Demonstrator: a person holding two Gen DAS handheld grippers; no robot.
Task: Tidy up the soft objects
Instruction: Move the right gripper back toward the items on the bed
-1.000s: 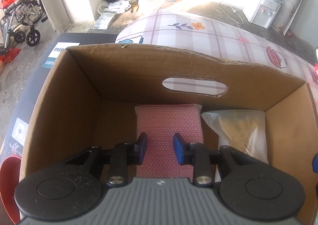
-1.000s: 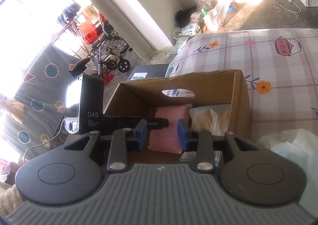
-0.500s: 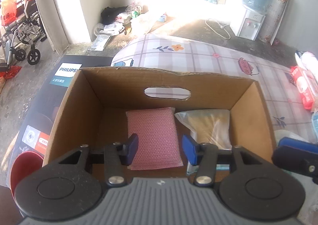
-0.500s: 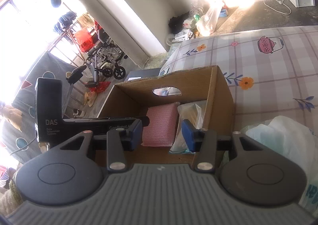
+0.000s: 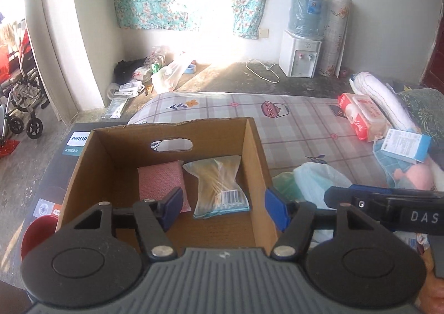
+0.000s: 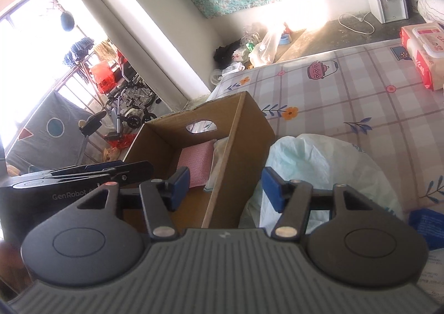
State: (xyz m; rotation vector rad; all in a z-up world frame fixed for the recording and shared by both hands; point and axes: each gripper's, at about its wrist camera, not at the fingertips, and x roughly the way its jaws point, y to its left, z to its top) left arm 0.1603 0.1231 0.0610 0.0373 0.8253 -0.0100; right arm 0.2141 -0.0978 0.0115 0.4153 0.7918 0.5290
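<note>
"PHILIPS" stands on the dark box point(image 5: 76, 139), "DAS" on the right gripper's body, "GenRobot" on the left gripper's body.

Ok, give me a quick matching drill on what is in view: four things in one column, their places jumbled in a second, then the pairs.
Things:
1. pink sponge pad
2. clear packet with a barcode
3. pale plastic bag
4. red wipes pack

Places:
A. on the plaid sheet, just outside the box's right wall
B. inside the cardboard box, left part of the floor
C. far right of the plaid sheet, beside a white bolster
D. inside the cardboard box, right of the pink one

Pairs: 1-B, 2-D, 3-A, 4-C
</note>
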